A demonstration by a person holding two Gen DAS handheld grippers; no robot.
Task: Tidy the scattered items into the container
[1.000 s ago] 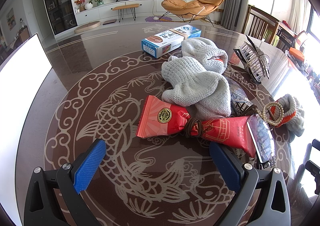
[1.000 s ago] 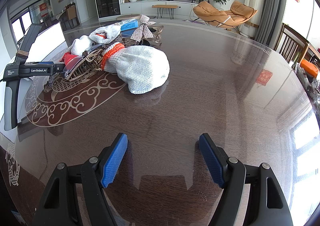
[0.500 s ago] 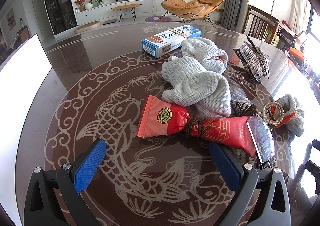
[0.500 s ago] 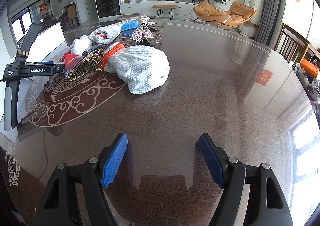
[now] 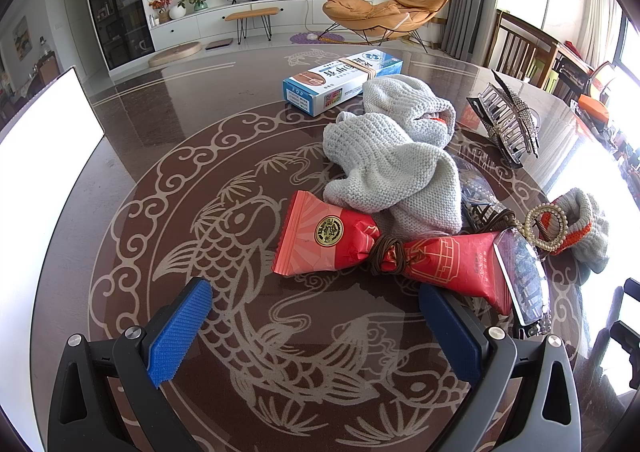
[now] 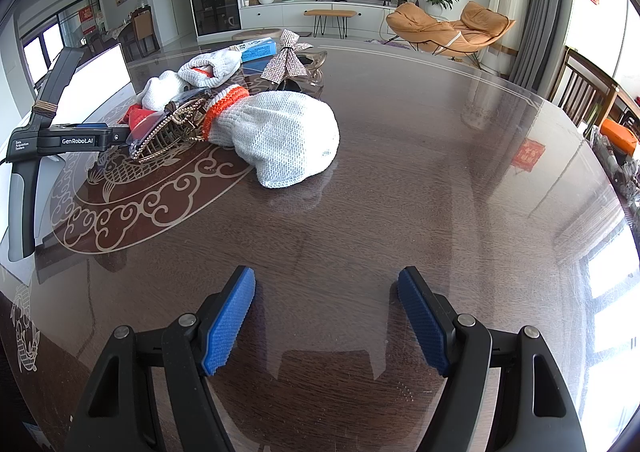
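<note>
My left gripper (image 5: 316,328) is open and holds nothing, just short of a red candy-shaped packet (image 5: 384,248) tied with brown cord. Behind the packet lie grey knitted gloves (image 5: 396,160), a blue and white box (image 5: 340,82) and a silver hair claw (image 5: 506,118). A pearl-trimmed clip (image 5: 546,224) rests against an orange-cuffed glove (image 5: 586,224). My right gripper (image 6: 326,318) is open over bare table, well short of the white glove with the orange cuff (image 6: 276,136). A white container (image 5: 44,148) stands at the left table edge.
The round dark table (image 6: 440,172) has a fish pattern under glass. In the right wrist view the left gripper's body (image 6: 60,140) sits left of a gold hair claw (image 6: 172,132) and a glitter bow (image 6: 286,58). Wooden chairs (image 5: 520,48) stand beyond the table's right rim.
</note>
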